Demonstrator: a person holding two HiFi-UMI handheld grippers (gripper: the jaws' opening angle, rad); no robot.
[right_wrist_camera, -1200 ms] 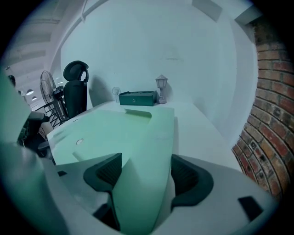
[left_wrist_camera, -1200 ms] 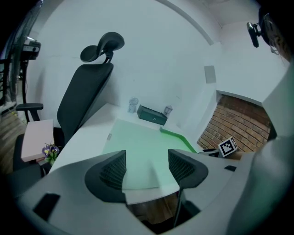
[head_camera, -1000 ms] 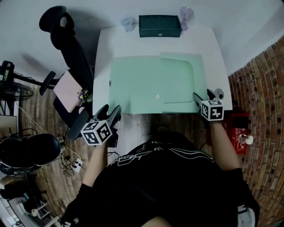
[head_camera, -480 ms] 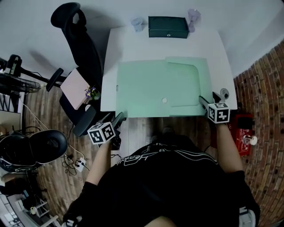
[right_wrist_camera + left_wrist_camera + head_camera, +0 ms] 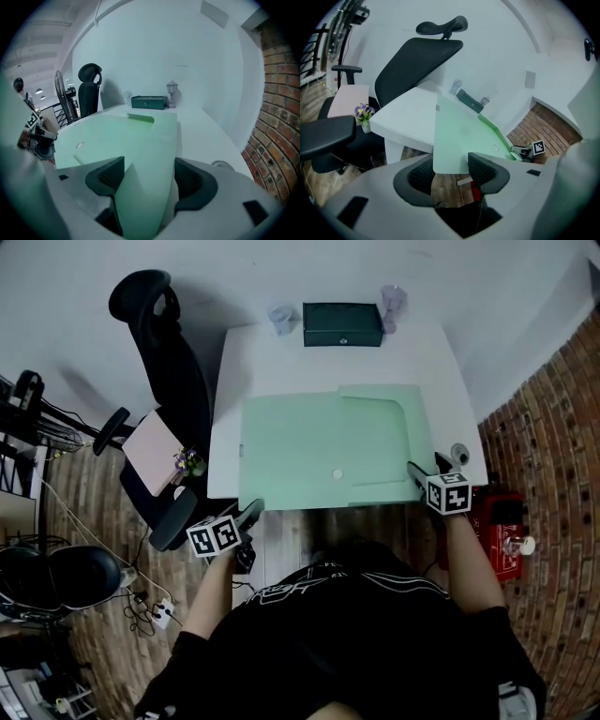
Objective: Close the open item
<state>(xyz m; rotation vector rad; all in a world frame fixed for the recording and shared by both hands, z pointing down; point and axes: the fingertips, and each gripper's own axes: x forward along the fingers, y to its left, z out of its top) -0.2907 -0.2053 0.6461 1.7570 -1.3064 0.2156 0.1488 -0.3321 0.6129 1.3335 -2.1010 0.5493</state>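
Observation:
A pale green folder (image 5: 328,446) lies open on the white table (image 5: 272,362), its narrower flap (image 5: 375,437) spread to the right and a small snap (image 5: 337,473) near the front edge. My left gripper (image 5: 251,512) hovers just off the table's front left, by the folder's overhanging corner (image 5: 450,161). Its jaws are closing and the pads do not touch the sheet. My right gripper (image 5: 412,468) sits at the folder's front right corner. In the right gripper view the green sheet (image 5: 140,154) runs between that gripper's (image 5: 149,168) wide jaws, with a gap at the right pad.
A dark green box (image 5: 342,323) stands at the table's back edge between a small glass (image 5: 279,318) and a little lamp (image 5: 391,298). A round object (image 5: 459,454) lies at the right edge. A black office chair (image 5: 164,362) stands left, and a brick wall (image 5: 553,427) rises to the right.
The left gripper has dropped lower at the table's front left corner and its jaws have narrowed. The right gripper stays at the folder's front right corner.

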